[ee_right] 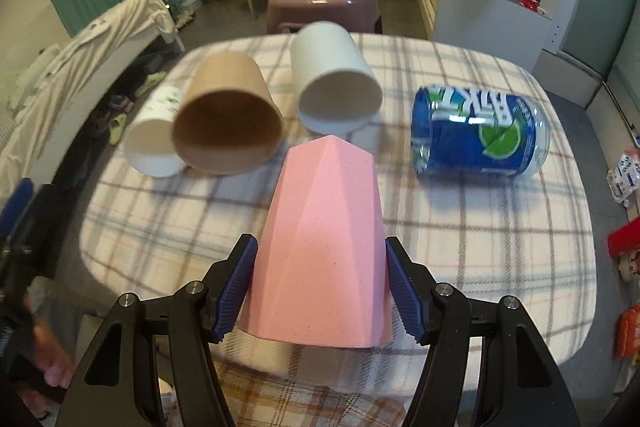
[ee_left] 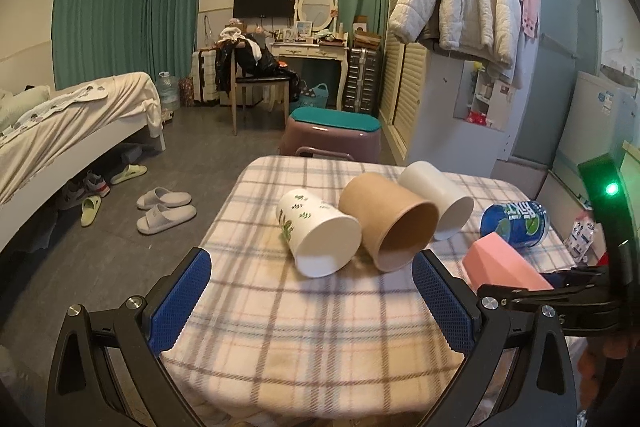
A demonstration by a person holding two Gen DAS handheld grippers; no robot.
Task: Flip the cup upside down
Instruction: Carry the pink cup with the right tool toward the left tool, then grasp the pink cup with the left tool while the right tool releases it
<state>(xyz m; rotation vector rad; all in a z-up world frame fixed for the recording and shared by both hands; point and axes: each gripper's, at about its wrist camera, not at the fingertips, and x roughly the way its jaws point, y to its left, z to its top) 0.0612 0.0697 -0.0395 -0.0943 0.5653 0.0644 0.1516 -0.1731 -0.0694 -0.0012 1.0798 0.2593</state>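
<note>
A pink faceted cup [ee_right: 324, 239] lies on its side between the blue pads of my right gripper [ee_right: 320, 287], its wide rim toward the camera and its base pointing away. The jaws stand close against its sides, shut on it. It also shows in the left wrist view [ee_left: 504, 263] at the right, held by the right gripper [ee_left: 532, 291]. My left gripper [ee_left: 312, 303] is open and empty above the near part of the plaid-covered table [ee_left: 320, 339].
On the table lie a white leaf-print cup [ee_left: 320, 231], a brown paper cup [ee_left: 392, 223], a plain white cup [ee_left: 440, 199] and a blue can [ee_left: 516, 223], all on their sides. A purple stool [ee_left: 332, 135] stands beyond the table; a bed [ee_left: 60, 123] at left.
</note>
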